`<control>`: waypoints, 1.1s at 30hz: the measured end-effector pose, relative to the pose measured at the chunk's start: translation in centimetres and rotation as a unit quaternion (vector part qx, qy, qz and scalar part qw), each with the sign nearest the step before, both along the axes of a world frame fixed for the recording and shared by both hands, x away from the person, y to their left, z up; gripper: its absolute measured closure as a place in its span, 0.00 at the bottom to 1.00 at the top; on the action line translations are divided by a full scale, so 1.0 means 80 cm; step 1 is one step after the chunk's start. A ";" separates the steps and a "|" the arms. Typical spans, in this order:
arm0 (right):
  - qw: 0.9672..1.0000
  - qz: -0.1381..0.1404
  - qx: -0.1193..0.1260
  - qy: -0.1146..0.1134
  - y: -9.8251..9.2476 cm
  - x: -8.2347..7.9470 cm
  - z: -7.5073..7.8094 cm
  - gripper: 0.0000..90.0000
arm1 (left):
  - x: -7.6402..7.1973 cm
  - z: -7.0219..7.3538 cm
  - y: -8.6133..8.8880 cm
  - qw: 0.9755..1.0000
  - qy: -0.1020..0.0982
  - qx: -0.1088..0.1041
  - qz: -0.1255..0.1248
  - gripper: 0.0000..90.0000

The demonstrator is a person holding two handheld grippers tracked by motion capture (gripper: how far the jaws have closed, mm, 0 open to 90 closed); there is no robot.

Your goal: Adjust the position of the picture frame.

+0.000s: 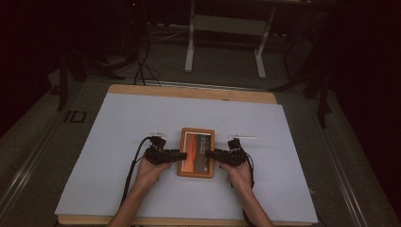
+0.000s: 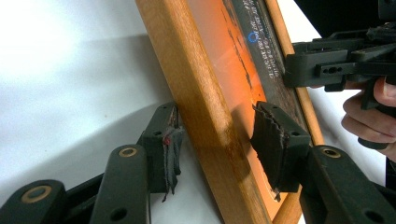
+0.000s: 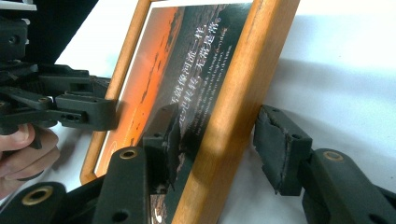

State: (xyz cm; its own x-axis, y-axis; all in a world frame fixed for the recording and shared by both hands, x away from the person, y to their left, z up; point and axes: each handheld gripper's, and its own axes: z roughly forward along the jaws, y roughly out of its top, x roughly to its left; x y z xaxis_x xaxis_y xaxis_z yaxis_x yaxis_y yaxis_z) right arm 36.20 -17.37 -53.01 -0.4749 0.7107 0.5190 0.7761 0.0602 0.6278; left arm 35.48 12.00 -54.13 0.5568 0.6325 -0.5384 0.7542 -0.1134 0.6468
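A: Where was the wooden picture frame [image 1: 196, 152] found, and how were the tongs set?

B: It was seen lying flat on the white sheet [image 1: 118, 142] that covered the table [image 1: 189, 92], between the two grippers. The left gripper [image 1: 182, 155] was placed astride the frame's left rail at a middling width, one pad at the outer edge and one over the glass. Whether the rail was actually pressed could not be told. The right gripper [image 1: 210, 153] was set astride the right rail with its jaws apart, and a slight gap was seen at the outer pad, so nothing was held there.

A: What could have gone wrong from there?

B: If a lift had been tried, the frame would probably have been carried on one side only. It could then have been tipped, slid off the pads and dropped on a corner. The rubber on the left gripper's outer pad was seen to be frayed, so a weaker hold was to be feared. The glass could also have been scraped by the inner pads if they were dragged.

A: Was any writing made out?

B: Lines of white Chinese characters [image 3: 205, 70] were seen on the dark part of the picture, but they could not be read with certainty. A small blue ring [image 2: 252, 37] was noted beside them, and no brand was found
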 end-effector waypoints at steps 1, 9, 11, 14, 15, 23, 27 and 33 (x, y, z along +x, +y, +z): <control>1.000 -0.001 0.000 0.000 0.000 0.000 0.000 0.57 | 0.000 0.000 -0.001 1.000 -0.004 0.004 -0.001 0.57; 1.000 0.000 -0.002 -0.005 0.001 -0.001 -0.001 0.55 | -0.004 0.004 -0.008 0.999 -0.024 0.031 0.000 0.52; 1.000 -0.004 -0.016 -0.021 0.001 -0.002 0.002 0.54 | -0.005 0.006 -0.009 0.999 -0.030 0.037 0.004 0.51; 0.999 -0.015 -0.033 -0.033 -0.003 -0.003 0.006 0.53 | -0.008 0.012 -0.005 0.998 -0.048 0.034 0.017 0.50; 0.999 -0.017 -0.038 -0.036 -0.005 -0.003 0.007 0.53 | -0.009 0.016 -0.003 0.998 -0.055 0.034 0.023 0.49; 0.994 -0.015 -0.075 -0.081 -0.006 -0.006 0.019 0.55 | -0.018 0.033 0.012 0.993 -0.095 0.048 0.059 0.48; 0.987 -0.009 -0.115 -0.114 0.000 -0.011 0.026 0.59 | -0.024 0.042 0.018 0.990 -0.112 0.045 0.070 0.48; 0.979 -0.006 -0.143 -0.145 0.002 -0.015 0.032 0.63 | -0.032 0.055 0.026 0.986 -0.137 0.048 0.088 0.48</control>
State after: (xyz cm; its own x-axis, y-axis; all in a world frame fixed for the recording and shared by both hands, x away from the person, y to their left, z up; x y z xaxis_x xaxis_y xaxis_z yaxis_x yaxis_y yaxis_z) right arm 34.97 -17.20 -50.41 -0.5639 0.8135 0.1420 0.5688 0.2579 0.7810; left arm 32.95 14.11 -49.72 0.5508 0.7724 -0.3164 0.5658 -0.0668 0.8218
